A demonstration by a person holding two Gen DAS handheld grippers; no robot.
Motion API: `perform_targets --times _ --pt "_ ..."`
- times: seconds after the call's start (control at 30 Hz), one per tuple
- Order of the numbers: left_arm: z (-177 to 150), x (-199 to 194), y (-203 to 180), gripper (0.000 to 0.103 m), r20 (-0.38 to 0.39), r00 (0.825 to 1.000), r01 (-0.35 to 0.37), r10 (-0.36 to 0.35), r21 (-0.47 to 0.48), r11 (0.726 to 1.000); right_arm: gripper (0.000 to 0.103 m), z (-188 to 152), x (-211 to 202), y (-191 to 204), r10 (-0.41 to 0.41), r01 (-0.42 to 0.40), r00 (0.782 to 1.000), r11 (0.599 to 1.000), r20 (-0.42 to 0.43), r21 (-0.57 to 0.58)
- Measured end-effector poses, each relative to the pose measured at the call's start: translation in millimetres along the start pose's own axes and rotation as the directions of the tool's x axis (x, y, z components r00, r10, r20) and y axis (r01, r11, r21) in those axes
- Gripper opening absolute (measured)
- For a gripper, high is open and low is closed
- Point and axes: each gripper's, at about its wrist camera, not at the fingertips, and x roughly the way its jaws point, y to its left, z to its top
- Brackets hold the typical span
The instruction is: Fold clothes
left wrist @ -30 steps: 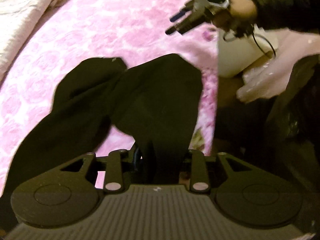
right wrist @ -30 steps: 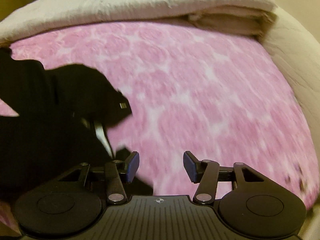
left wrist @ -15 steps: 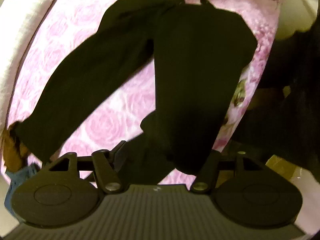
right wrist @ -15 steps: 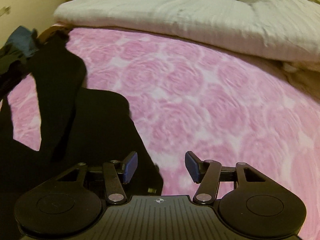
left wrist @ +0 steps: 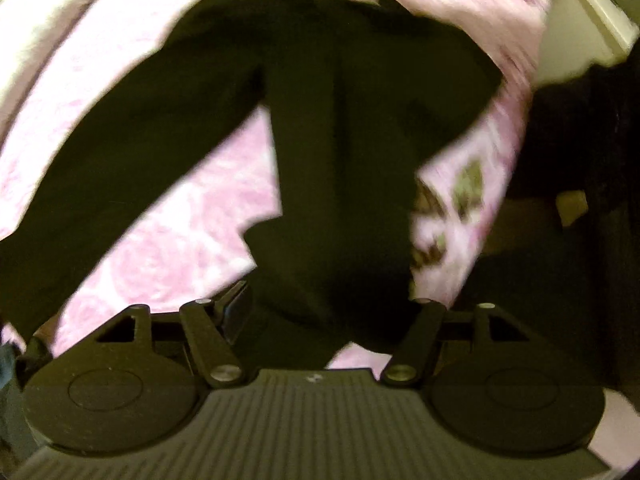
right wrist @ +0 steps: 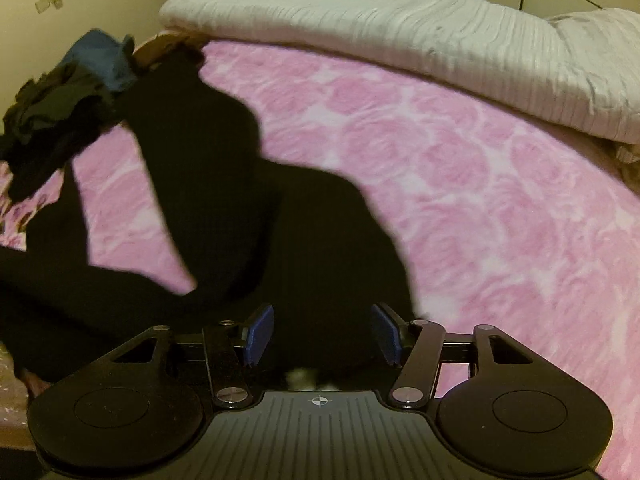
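Right wrist: black trousers (right wrist: pixel 224 200), no readable label

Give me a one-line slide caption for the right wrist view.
Open right gripper poised over black trousers spread on a pink rose-print bedspread, white quilt behind.

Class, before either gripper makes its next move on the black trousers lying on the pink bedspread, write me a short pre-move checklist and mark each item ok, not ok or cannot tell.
1. Left gripper open: ok, fingers spread wide, black fabric between them.
2. Right gripper open: ok, blue pads apart, fabric between them.
3. Black trousers lying flat: not ok, the legs splay apart and one runs into the clothes pile.
4. Free room on the pink bedspread: ok, bare to the right of the trousers.
5. White duvet out of the way: ok, at the far edge.
6. Left view sharp: not ok, blurred.
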Motion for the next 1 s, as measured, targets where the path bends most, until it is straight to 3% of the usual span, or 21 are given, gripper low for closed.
perform_targets --times 0.13,0.3,0.37,0.43,0.53,0.63,0.7,0.77,0.87,1.0 --pt "-49 7 -24 0.062 -0.016 0.997 0.070 -0.070 0.062 0.996 0.059 -19 8 48 0.004 -0.001 0.998 0.999 -0.062 0.048" --pt "-88 -10 -8 0.062 0.046 0.997 0.070 -0.067 -0.063 0.996 0.059 -21 20 81 -0.026 0.030 0.994 0.999 -0.108 0.030" --pt "-103 -17 -2 0.062 0.070 0.995 0.072 -0.064 -0.113 0.991 0.059 -13 21 81 -0.057 0.059 0.993 0.998 -0.101 0.015" --pt "-98 -26 19 0.064 0.122 0.992 0.035 -0.017 -0.142 0.989 0.060 -2 18 69 -0.104 0.105 0.992 0.994 -0.073 0.008" --pt "-69 -34 54 0.066 0.191 0.980 -0.031 0.061 -0.154 0.988 0.065 19 12 39 -0.174 0.174 0.984 0.985 -0.023 0.014" --pt "-17 -29 89 0.073 0.254 0.956 -0.110 0.145 -0.146 0.983 0.074 36 19 -4 -0.193 0.193 0.981 0.980 -0.001 0.037" --pt "24 -19 110 0.077 0.295 0.937 -0.150 0.186 -0.142 0.978 0.075 43 33 -34 -0.156 0.157 0.988 0.985 -0.013 0.068" --pt "68 -3 129 0.079 0.338 0.922 -0.154 0.191 -0.135 0.979 0.076 46 54 -65 -0.068 0.073 0.997 0.990 -0.041 0.120" --pt "124 33 152 0.080 0.358 0.920 -0.135 0.159 -0.091 0.987 0.076 46 87 -102 0.070 -0.060 0.996 0.984 -0.058 0.168" --pt "165 101 162 0.080 0.283 0.947 -0.175 0.151 0.060 0.983 0.078 37 127 -117 0.170 -0.157 0.983 0.975 -0.069 0.160"
